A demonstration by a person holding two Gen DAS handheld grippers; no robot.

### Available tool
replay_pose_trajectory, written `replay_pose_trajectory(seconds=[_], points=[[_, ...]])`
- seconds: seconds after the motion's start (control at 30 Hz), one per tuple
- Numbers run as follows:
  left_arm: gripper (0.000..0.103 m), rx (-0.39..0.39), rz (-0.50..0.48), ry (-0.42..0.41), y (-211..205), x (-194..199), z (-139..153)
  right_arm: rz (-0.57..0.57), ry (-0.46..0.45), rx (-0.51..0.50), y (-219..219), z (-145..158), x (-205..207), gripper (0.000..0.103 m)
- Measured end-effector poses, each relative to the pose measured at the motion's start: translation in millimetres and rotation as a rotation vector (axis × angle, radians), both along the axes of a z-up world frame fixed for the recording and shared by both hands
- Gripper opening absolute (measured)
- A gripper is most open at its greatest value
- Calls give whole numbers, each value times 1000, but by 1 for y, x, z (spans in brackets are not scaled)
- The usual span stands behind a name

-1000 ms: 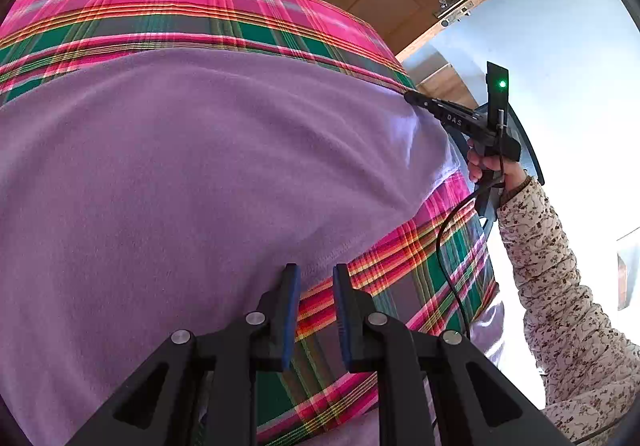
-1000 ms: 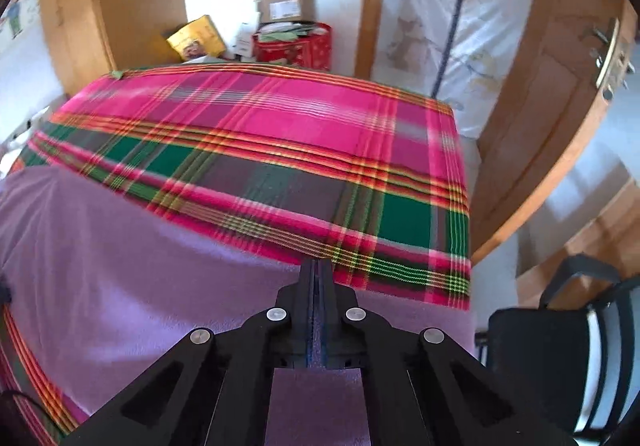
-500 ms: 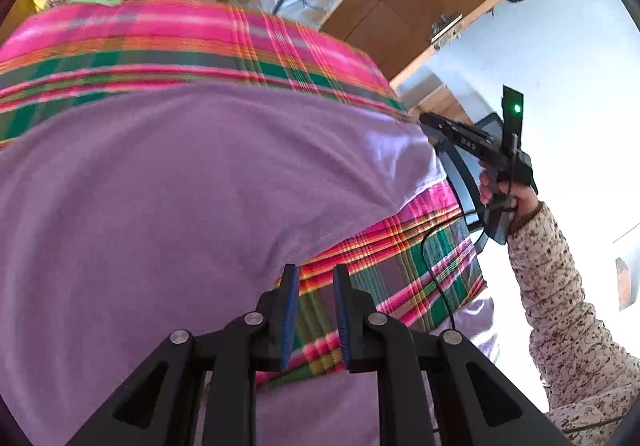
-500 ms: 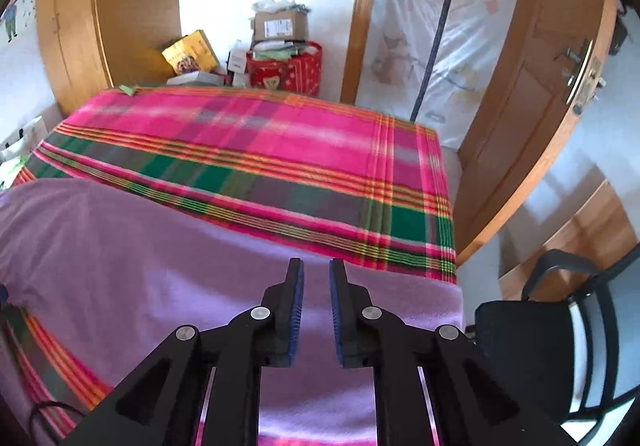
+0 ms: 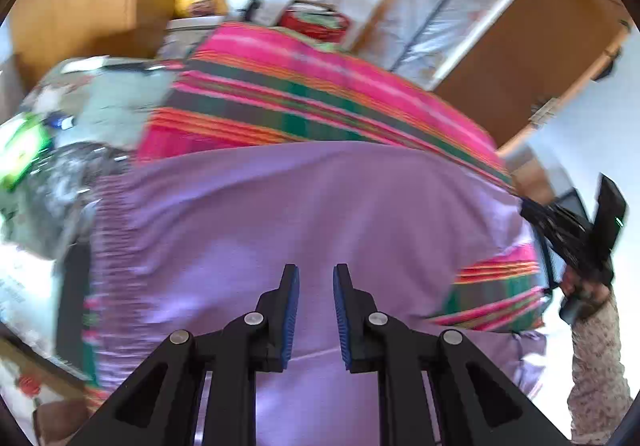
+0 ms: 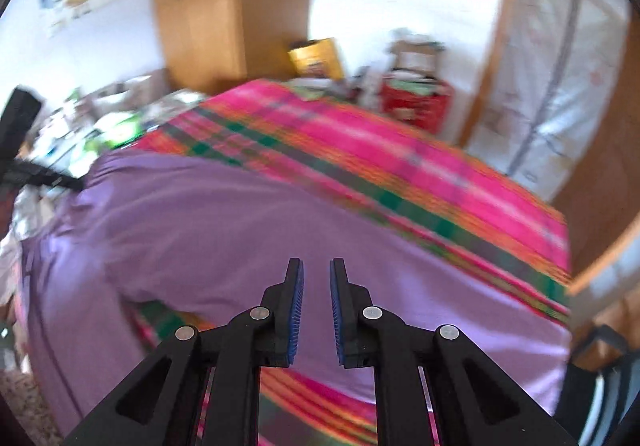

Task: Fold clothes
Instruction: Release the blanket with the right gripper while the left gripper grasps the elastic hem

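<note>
- The purple garment lies spread wide over the near part of the plaid blanket that covers the bed; plaid shows beyond its far edge and in a patch at its near right corner. Whether it lies single or doubled I cannot tell.
- A second ago the right gripper was clenched on the garment's near edge; half a second ago its jaws had parted, and now they stand apart with nothing between them, above the garment.
- The left gripper is released as well, blue pads apart over the cloth, as in both earlier views. It has swung left across the garment: the plaid that showed just ahead of its fingers now lies off to the right.
- Judgement: the cloth has just been let go and laid down, so one placing or fold pass looks finished. Both views are smeared by motion, which suggests the grippers are travelling toward a new hold, though where is not settled.
- Left of the garment, beyond the bed's edge, sits a clutter of grey-green and white things, too blurred to name.
- Beyond the garment's far side stand a red box and a yellow carton near wooden door panels.
- To the garment's right, the person's hand in a flowered sleeve holds the other gripper's handle.
- Nothing rests on the garment; only the nearby clutter crowds its left edge.
</note>
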State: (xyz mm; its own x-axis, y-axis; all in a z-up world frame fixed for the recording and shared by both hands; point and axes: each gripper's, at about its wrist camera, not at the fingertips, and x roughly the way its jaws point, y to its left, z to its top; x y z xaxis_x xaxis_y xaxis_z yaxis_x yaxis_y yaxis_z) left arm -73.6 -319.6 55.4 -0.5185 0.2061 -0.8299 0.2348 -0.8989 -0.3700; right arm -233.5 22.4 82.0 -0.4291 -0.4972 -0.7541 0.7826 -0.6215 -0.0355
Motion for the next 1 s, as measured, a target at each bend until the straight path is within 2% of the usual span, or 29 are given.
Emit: replay_pose_trajectory(seconds=[0.13, 0.27, 0.53, 0.77, 0.8, 0.87, 1.0], points=[[17, 28, 107, -12, -45, 10, -9, 86, -43, 17, -49, -25, 23, 14], [17, 64, 175, -30, -80, 13, -18, 139, -89, -4, -79, -39, 36, 14], [17, 114, 178, -92, -106, -1, -48, 171, -157, -30, -134, -55, 45, 14], [17, 143, 171, -103, -117, -11, -62, 226, -142, 17, -166, -66, 61, 14], [15, 138, 171, -99, -118, -12, -62, 229, -142, 20, -168, -66, 61, 14], [5, 115, 170, -94, -119, -12, -64, 227, -149, 18, -173, -68, 60, 14], [3, 143, 176, -90, -125, -11, -67, 205, -169, 6, -178, -72, 56, 14]])
